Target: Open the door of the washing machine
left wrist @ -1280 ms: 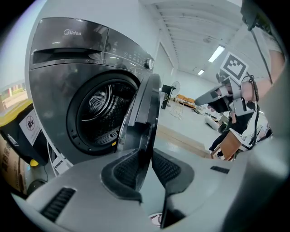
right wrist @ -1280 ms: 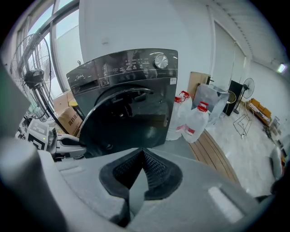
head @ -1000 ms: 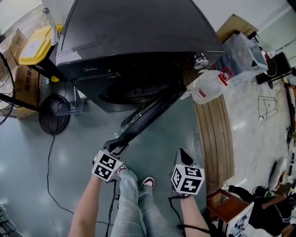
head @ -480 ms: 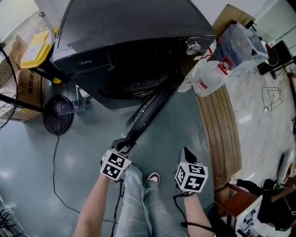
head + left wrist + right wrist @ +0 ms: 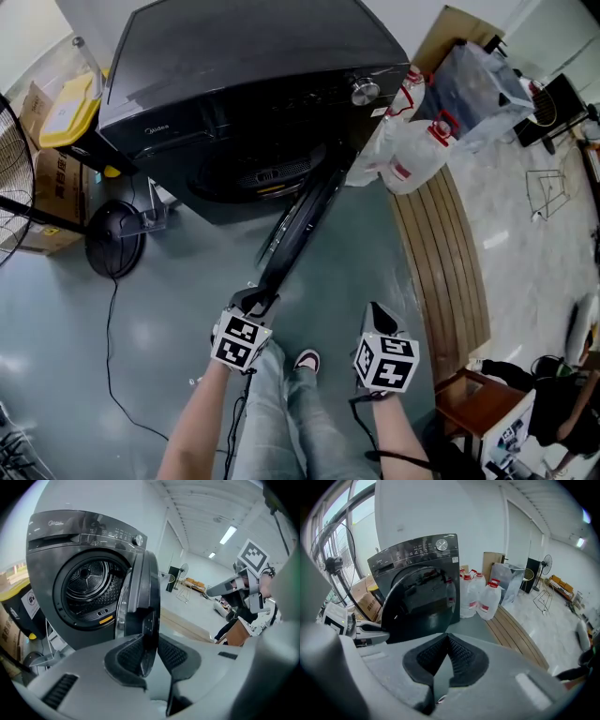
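The dark grey washing machine (image 5: 244, 66) fills the top of the head view, and its round door (image 5: 295, 225) stands swung far out toward me. My left gripper (image 5: 251, 302) is shut on the door's free edge. In the left gripper view the door's rim (image 5: 140, 597) sits pinched between the pads of the left gripper (image 5: 150, 656), with the drum (image 5: 89, 588) open behind it. My right gripper (image 5: 375, 314) hangs to the right of the door, apart from it. In the right gripper view the right gripper (image 5: 447, 653) is shut with nothing in it and faces the door's outer side (image 5: 422, 604).
Water jugs (image 5: 412, 155) and a plastic bag lean at the machine's right, beside a wooden strip (image 5: 441, 253). A fan base (image 5: 112, 244), a yellow-lidded bin (image 5: 70, 103) and a cardboard box (image 5: 47, 197) stand at the left. A cable (image 5: 108, 356) crosses the floor. My shoe (image 5: 305, 361) is below the door.
Both grippers have drawn back from the machine. The left one still holds the door's edge, and the door has swung further open.
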Demonstrator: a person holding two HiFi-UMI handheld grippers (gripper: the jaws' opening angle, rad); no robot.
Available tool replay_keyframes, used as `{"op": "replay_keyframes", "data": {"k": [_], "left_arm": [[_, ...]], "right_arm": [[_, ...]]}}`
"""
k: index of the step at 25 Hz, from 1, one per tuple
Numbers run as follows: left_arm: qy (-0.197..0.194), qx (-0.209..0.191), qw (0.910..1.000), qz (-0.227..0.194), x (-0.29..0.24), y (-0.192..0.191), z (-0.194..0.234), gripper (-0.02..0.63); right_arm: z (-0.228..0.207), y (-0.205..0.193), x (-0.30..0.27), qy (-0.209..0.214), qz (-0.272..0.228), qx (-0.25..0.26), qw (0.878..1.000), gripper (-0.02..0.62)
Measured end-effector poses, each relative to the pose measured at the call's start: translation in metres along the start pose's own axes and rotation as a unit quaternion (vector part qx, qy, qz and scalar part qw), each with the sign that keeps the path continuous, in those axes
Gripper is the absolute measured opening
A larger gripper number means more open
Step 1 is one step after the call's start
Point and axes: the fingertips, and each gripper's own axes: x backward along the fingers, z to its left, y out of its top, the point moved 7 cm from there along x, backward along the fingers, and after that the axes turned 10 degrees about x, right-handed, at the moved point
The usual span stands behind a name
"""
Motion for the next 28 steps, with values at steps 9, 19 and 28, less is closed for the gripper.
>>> {"op": "replay_keyframes", "data": {"k": [9,19,28], "left_arm": [[-0.003,0.001,1.0,0.008,-0.009,-0.004,-0.031,0.087],[0.01,0.007,0.9998,0.019,-0.016,-0.006,-0.057,0.089],[-0.01,0.001,0.9994,0.033,-0.026,-0.007,-0.079,0.095]], "right_arm": [[-0.019,-0.024,0.014,-0.01,0.0,-0.023,1.0,0.005],[-0.04,-0.045,0.029,-0.024,0.002,-0.049,0.998,0.005],[-0.053,-0.06,0.036,-0.033,0.002,-0.073,0.997,0.005]]}}
